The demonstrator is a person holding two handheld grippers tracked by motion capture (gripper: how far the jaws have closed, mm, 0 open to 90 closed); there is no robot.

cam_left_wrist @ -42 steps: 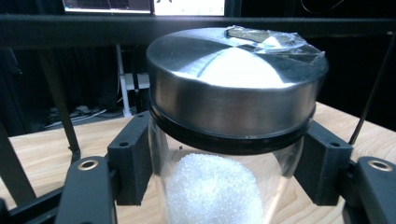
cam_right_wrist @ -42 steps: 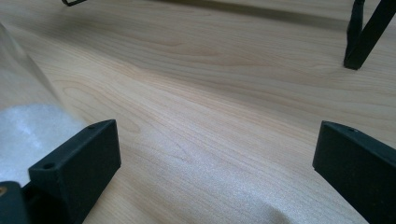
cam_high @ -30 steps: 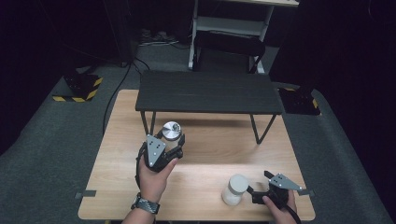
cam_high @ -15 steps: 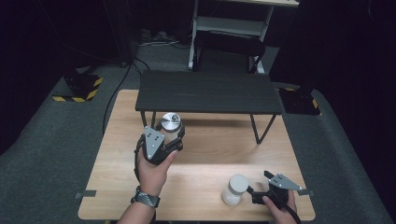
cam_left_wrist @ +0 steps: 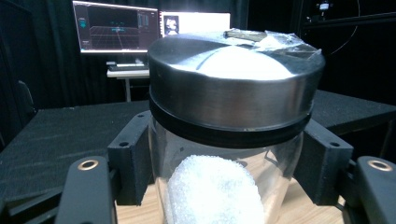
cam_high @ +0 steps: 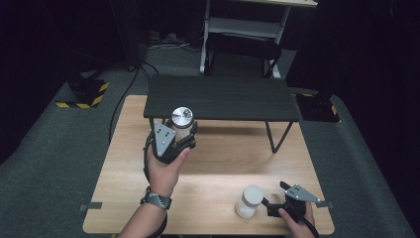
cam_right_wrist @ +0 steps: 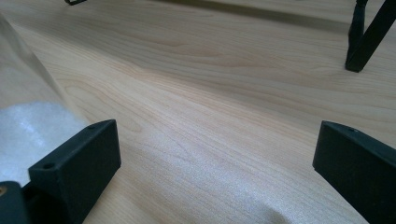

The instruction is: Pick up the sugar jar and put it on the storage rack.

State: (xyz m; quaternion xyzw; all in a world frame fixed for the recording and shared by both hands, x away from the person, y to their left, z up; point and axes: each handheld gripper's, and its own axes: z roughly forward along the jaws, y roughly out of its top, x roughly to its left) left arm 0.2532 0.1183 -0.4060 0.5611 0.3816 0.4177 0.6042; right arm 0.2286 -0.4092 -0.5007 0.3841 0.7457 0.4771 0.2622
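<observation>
My left gripper (cam_high: 183, 131) is shut on a clear jar (cam_high: 182, 121) with a round metal lid (cam_left_wrist: 233, 88), held upright above the wooden table (cam_high: 223, 163), just in front of the black shelf's (cam_high: 223, 96) front left edge. In the left gripper view the pads (cam_left_wrist: 133, 154) press both sides of the jar (cam_left_wrist: 233, 154) under the lid, and white foam (cam_left_wrist: 212, 191) lies inside. My right gripper (cam_high: 273, 196) rests open near the table's front right, jaws pointing left. A white jar (cam_high: 249, 201) stands just beside its nearer jaw; that white jar (cam_right_wrist: 28, 135) lies outside the left jaw.
The black shelf stands on thin legs (cam_right_wrist: 359, 37) across the back half of the wooden table. Bare wood (cam_right_wrist: 210, 84) lies between my open right jaws. Monitors (cam_left_wrist: 116, 28) glow beyond the shelf. Dark carpet surrounds the table.
My left gripper has lifted the lidded jar and carried it slightly back toward the black shelf. The right gripper and the white jar have stayed in place.
</observation>
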